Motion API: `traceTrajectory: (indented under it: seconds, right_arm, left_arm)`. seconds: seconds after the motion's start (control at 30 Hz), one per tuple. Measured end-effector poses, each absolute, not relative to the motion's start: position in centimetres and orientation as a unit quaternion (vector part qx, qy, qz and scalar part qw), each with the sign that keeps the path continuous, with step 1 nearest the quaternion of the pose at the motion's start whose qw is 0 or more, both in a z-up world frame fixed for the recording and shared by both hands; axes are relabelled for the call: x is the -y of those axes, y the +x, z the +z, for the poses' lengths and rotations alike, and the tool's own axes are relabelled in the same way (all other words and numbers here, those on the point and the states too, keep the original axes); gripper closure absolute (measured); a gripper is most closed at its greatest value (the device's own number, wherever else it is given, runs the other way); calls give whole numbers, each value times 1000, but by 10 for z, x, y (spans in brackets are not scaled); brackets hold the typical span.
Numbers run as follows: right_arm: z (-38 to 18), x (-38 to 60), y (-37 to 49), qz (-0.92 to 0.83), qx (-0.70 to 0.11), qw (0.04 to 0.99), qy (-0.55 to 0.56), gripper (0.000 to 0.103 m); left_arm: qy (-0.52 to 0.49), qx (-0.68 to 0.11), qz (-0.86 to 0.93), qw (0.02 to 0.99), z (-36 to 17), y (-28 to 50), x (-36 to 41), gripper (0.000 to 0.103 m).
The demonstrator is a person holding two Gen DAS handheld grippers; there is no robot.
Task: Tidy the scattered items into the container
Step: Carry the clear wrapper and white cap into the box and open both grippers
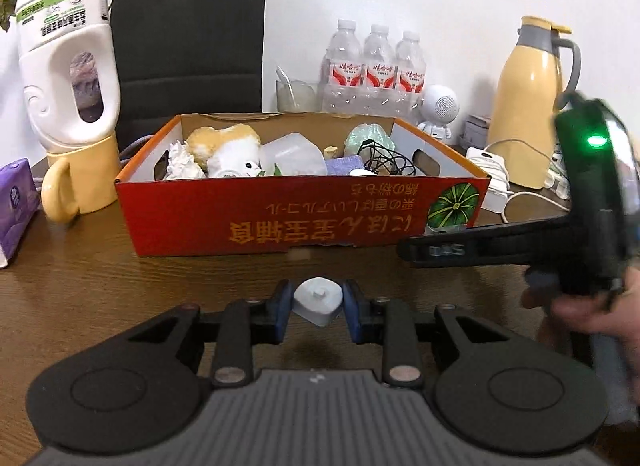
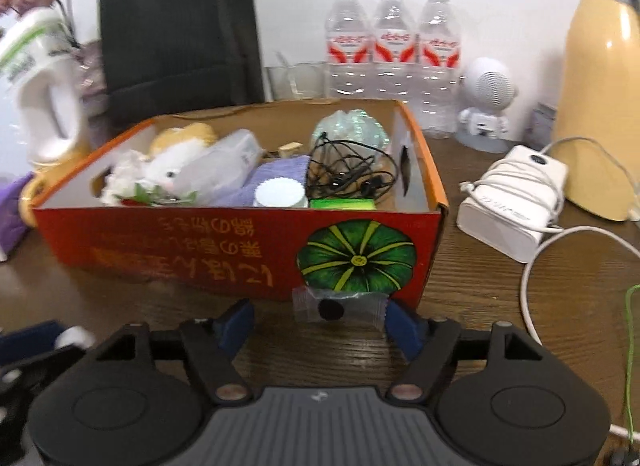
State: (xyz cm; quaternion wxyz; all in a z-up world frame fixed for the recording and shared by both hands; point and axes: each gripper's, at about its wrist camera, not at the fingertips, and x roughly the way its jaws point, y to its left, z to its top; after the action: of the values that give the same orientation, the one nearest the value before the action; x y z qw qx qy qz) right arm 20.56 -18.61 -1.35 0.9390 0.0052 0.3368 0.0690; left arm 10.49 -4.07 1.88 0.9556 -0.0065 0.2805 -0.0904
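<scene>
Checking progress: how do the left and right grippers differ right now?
The left gripper has its jaws shut on a small white cap-like piece; the right gripper has jaws wide open around a clear wrapped packet, not pinching it. Both sit in front of the red box, above the wooden table.

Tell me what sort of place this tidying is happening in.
Probably a home or small office desk against a white wall. A yellow thermos jug, a shrink-wrapped pack of water bottles and a white charger with its cable wound round it stand on a dark wood-grain table.
</scene>
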Motion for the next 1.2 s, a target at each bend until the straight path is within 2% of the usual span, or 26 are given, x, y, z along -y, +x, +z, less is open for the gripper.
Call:
traceTrajectory:
  seconds: [0.03, 0.1, 0.17, 0.3, 0.57, 0.6, 0.63, 0.73, 0.97, 1.2]
  right_arm:
    - [-14, 182, 206, 53, -336, 940, 3, 32]
    - [-15, 177, 206, 23, -330, 944, 4, 43]
    - [-15, 178, 205, 4, -324, 946, 19, 63]
    - [-17, 179, 202, -11, -316, 948, 21, 69]
    - [-17, 180, 191, 0, -316, 949, 9, 74]
    - [-17, 177, 186, 4, -316, 949, -3, 78]
    - [-17, 175, 183, 8, -316, 949, -11, 86]
    - [-15, 173, 168, 16, -318, 948, -20, 89]
    - [-3, 179, 99, 65, -302, 951, 10, 90]
    - [40, 181, 10, 119, -209, 970, 39, 90]
  left_arm:
    - [-7, -280, -93, 955, 18, 104, 40, 75]
    - [-6, -285, -101, 953, 17, 101, 38, 75]
    - [-10, -286, -109, 952, 16, 96, 34, 75]
    - [-5, -279, -108, 954, 16, 89, 27, 75]
    - [-11, -251, -94, 963, 27, 80, 15, 75]
    - [-9, -248, -89, 965, 28, 80, 14, 75]
    - [-6, -244, -84, 966, 28, 79, 14, 75]
    - [1, -230, -68, 971, 29, 74, 14, 75]
    - [-20, -203, -44, 978, 44, 28, 11, 74]
    - [-11, -185, -29, 982, 54, -23, 13, 74]
